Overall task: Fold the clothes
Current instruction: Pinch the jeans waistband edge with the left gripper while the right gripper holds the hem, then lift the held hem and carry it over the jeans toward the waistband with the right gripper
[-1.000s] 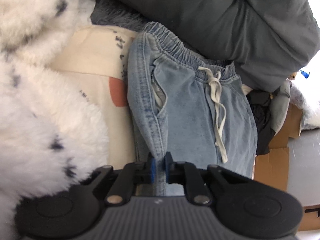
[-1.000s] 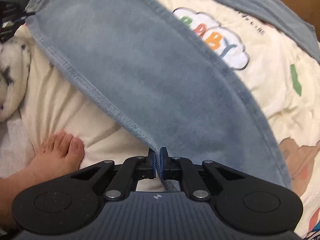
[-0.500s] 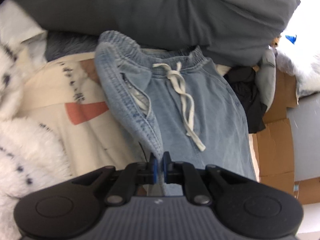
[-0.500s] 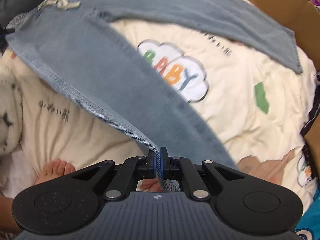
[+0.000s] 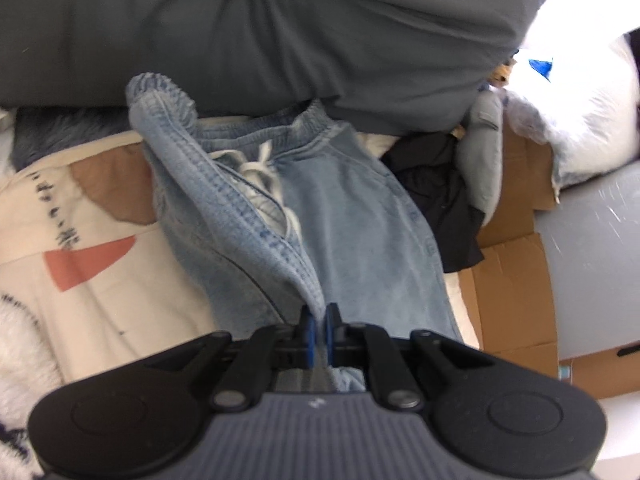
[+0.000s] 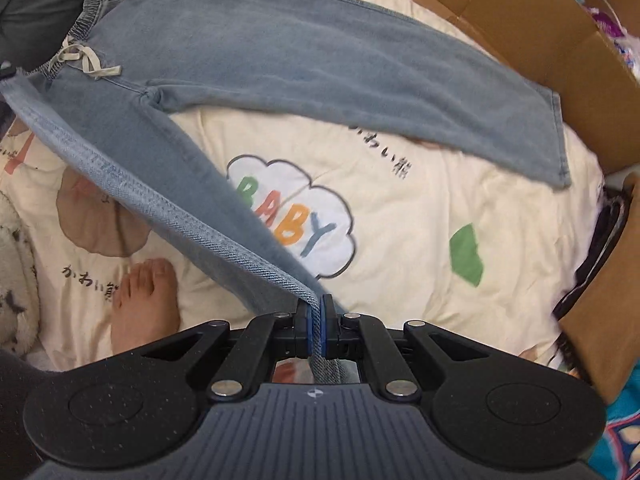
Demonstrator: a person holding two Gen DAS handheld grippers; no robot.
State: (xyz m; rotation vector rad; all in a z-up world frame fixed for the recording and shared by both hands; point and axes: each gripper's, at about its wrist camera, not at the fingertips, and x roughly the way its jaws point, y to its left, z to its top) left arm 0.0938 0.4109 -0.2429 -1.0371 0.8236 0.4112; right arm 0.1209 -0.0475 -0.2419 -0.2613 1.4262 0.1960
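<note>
The denim pants [image 6: 304, 60] are lying on a cream blanket [image 6: 420, 216] with a "BABY" cloud picture on it, and one leg is being held up in the air. The right gripper [image 6: 316, 334] is pinching the side seam of that leg near its far end, with its jaws pressed tight on the cloth. The left gripper [image 5: 318, 334] is pinching the same edge up by the stretchy waistband [image 5: 168, 120], jaws squeezed together on the denim too. Holding both ends is keeping the leg pulled straight, probably so it can be laid flat on top of the other leg [image 6: 440, 100]. The white drawstring [image 6: 86, 60] is showing at the waist. A person's bare foot [image 6: 146, 300] is resting on the blanket under the lifted leg. A big grey pillow [image 5: 280, 24] is sitting just behind the waistband.
</note>
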